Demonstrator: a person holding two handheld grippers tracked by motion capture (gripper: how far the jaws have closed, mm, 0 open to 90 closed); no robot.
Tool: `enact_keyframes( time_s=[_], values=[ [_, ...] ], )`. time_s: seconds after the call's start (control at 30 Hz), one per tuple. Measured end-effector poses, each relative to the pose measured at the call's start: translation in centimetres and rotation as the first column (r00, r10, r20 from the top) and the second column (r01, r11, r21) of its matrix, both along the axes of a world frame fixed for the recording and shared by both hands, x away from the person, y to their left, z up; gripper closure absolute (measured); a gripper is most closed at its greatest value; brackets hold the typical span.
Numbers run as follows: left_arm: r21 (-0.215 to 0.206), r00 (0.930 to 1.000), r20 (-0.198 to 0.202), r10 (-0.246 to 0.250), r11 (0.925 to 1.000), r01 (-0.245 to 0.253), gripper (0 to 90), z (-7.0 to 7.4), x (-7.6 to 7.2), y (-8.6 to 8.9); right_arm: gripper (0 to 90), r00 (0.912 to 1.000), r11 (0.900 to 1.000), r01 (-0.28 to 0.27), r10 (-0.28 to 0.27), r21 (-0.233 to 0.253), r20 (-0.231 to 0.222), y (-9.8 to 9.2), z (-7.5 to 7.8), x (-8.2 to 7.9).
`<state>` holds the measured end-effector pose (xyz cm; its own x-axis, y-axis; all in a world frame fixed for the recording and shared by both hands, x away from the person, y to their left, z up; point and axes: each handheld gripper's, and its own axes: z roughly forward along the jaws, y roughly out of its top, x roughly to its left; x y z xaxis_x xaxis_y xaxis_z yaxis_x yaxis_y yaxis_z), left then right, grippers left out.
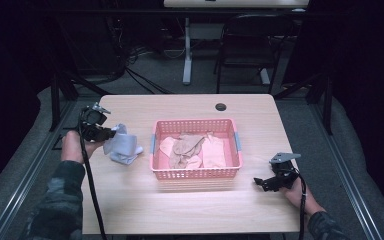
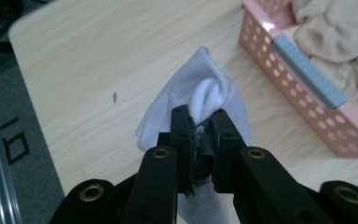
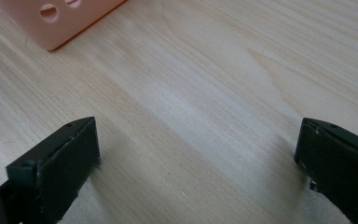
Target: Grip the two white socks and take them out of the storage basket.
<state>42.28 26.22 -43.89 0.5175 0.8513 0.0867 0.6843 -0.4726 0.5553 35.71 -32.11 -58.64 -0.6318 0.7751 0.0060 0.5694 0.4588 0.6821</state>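
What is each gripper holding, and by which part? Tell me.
The left gripper is shut on the white sock, pinching a bunched fold of its fabric. The right gripper is open over the table, holding nothing.

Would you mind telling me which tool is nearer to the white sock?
Left. The left tool is shut on the white sock; the right tool rests across the pink basket from it.

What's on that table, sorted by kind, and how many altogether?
Pink basket: 1
White sock, pinched in the left tongs: 1
Beige cloth pieces in the basket: a tangled pile, count unclear
Handheld tongs, counting the right tongs: 2
Total: 4, plus the pile
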Motion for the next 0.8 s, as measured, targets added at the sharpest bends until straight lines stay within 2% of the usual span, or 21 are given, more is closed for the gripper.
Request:
enact_keyframes(
  time_s=[0.13,0.27,0.43,0.5,0.6,0.67,0.8],
  values=[
    [0.000,0.9988,-0.047,0.013,0.9999,-0.013,81.5,-2.1,0.4,0.0,0.0,1.0000,1.000,-0.001,0.001,-0.005,-0.001,0.0,0.0,0.0],
    [0.005,0.9965,-0.077,0.032,0.9995,-0.032,81.3,-3.8,1.0,0.0,0.0,1.0000,1.000,0.000,0.000,0.000,0.000,0.0,0.0,0.0],
    [0.020,0.9926,-0.109,0.053,0.9985,-0.051,80.5,-5.1,1.6,0.0,0.0,1.0000,1.000,-0.001,0.001,0.001,0.000,0.0,0.0,0.0],
    [0.010,0.9908,-0.121,0.061,0.9981,-0.060,78.1,-5.4,1.7,0.1,0.0,1.0000,1.000,0.002,-0.002,0.001,0.001,0.0,0.0,0.0],
    [0.021,0.9898,-0.109,0.091,0.9958,-0.089,65.7,-5.3,1.5,0.2,0.0,1.0000,1.000,-0.001,0.001,0.001,0.000,0.0,0.0,0.0],
    [0.035,0.9890,-0.095,0.113,0.9933,-0.111,54.1,-5.1,1.2,0.5,0.0,1.0000,1.000,0.000,0.000,0.001,0.001,0.0,0.0,0.0],
    [0.037,0.9902,-0.044,0.132,0.9907,-0.131,32.8,-4.4,0.0,1.3,0.0,1.0000,1.000,-0.001,0.001,-0.005,0.000,0.0,0.0,0.0]
  ],
)
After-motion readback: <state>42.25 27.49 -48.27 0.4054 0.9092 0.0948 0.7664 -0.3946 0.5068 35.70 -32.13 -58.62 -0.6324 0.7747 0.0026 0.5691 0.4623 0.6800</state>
